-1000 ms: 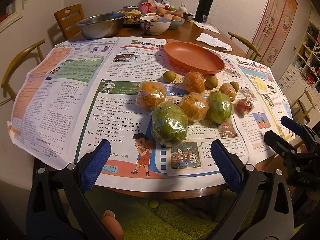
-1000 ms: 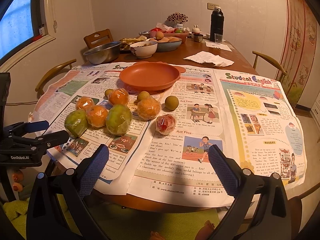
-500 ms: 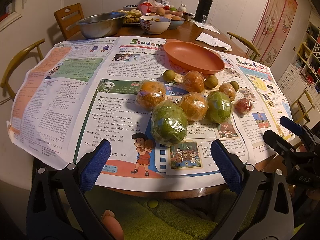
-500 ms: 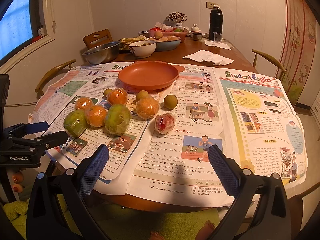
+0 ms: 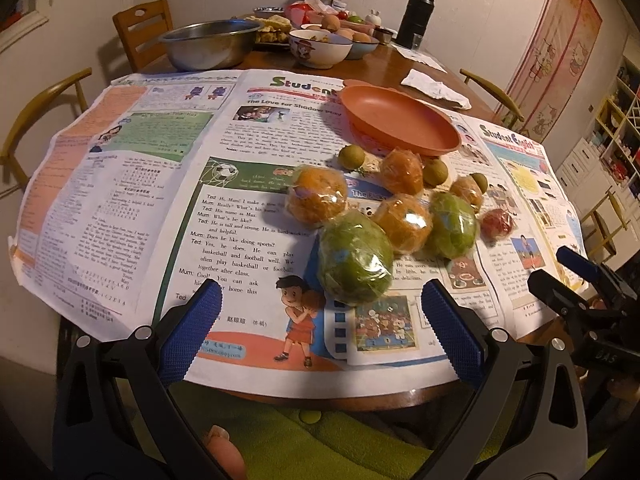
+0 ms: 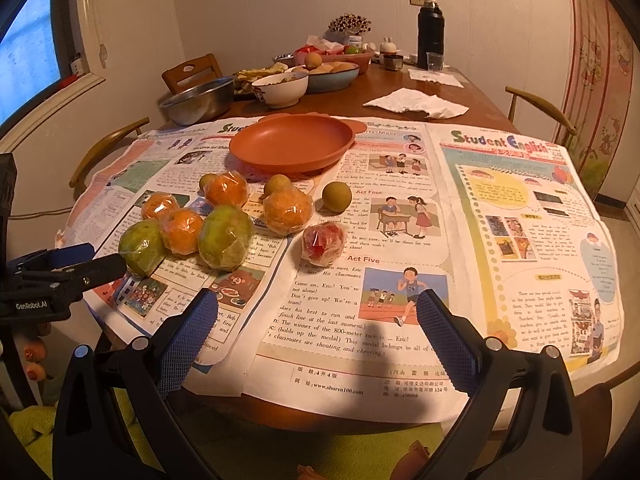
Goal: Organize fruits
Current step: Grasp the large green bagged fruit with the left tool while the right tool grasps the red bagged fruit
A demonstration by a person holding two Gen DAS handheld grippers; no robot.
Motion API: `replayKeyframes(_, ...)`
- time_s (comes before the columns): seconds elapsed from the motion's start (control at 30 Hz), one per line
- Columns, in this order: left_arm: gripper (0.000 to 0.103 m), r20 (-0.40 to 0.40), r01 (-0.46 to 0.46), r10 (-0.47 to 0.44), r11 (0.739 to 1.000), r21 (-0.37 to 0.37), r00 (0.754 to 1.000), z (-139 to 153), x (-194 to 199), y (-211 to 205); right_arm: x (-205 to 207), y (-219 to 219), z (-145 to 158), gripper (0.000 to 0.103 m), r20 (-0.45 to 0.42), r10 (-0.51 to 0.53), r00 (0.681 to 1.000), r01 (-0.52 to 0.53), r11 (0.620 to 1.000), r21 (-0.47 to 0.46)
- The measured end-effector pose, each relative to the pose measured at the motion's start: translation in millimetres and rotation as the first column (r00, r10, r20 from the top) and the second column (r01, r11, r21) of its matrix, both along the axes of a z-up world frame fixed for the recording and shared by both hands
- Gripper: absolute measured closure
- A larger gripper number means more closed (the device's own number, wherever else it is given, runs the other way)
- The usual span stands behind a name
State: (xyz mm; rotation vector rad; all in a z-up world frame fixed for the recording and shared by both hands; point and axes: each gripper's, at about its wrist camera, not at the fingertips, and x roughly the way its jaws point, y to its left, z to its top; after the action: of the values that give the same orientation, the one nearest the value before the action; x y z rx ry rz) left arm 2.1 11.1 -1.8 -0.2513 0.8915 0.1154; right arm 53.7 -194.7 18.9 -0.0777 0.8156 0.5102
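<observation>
Newspapers [image 6: 400, 240] cover the near end of a wooden dining table, and on them the fruits lie clustered just in front of an orange plate [image 6: 292, 142]: two green mangoes [image 5: 354, 262] and four oranges [image 6: 287, 207], each wrapped in shiny clear film, one small wrapped red fruit [image 6: 323, 243] and three bare brownish-green round fruits [image 6: 337, 197]. Both the left gripper [image 5: 320, 332] and the right gripper [image 6: 316, 334] hang at the table's near edge with blue-padded jaws wide apart, holding nothing. Only the right wrist view shows a window at the left, while the left wrist view alone shows white shelving at the right.
</observation>
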Motion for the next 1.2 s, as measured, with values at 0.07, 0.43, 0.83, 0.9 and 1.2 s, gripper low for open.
replayKeyframes(0.07,0.009,-0.006,0.003,-0.003,1.0,0.006,1.0,-1.2,3.1,-0.4,4.3,1.4,-2.6,0.004,-0.015,0.013,1.0,-0.013,1.0,-0.004)
replayKeyframes(0.43,0.05,-0.018,0.085,-0.086,0.996,-0.029,0.996,-5.0,24.7,-1.1,35.2,-0.5,-12.8,0.004,-0.065,0.034,0.997,-0.036,0.999,-0.031)
replayKeyframes(0.83,0.066,-0.019,0.118,-0.12,0.991,-0.065,0.993,-9.0,34.3,-1.1,54.6,9.1,-17.7,0.018,-0.036,0.092,0.995,-0.095,0.992,-0.086)
replayKeyframes(0.9,0.066,-0.019,0.121,-0.122,0.99,-0.07,0.992,-9.3,34.6,0.1,56.9,12.5,-19.1,0.027,-0.041,0.103,0.994,-0.106,0.99,-0.093)
replayKeyframes(1.2,0.065,-0.032,0.11,-0.112,0.992,-0.068,0.993,-8.6,34.3,3.1,66.5,20.5,-21.4,0.064,-0.062,0.157,0.986,-0.16,0.985,-0.057)
